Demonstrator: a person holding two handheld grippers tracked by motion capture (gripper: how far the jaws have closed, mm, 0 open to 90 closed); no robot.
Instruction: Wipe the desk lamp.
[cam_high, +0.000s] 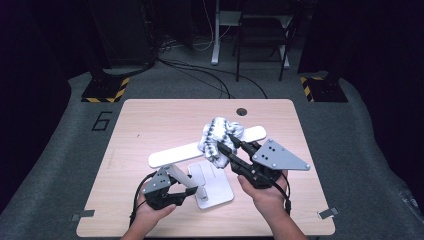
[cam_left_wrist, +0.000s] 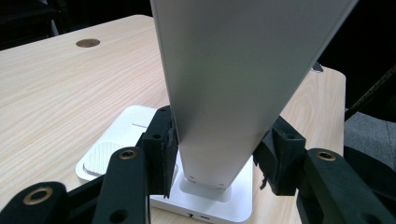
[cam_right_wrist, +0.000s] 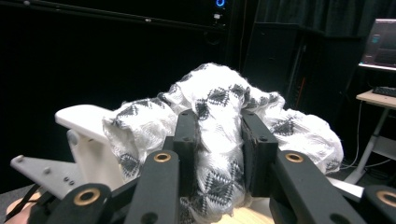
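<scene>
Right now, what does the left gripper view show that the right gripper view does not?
Left gripper view: the left gripper with its fingers pressed on the grey upright post, above the white base on the wooden table.

Right gripper view: the right gripper clamped on a black-and-white patterned cloth, draped over a white crossbar.

Both: black fingers gripping part of the same stand setup.

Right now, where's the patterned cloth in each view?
High view: the black-and-white cloth sits centre, draped over the white stand's bar, with the right gripper at it.
Left gripper view: not in frame.
Right gripper view: cloth at centre, pinched between the black jaws.
Shared landmark: the white stand, its upright clamped by the left gripper.
</scene>
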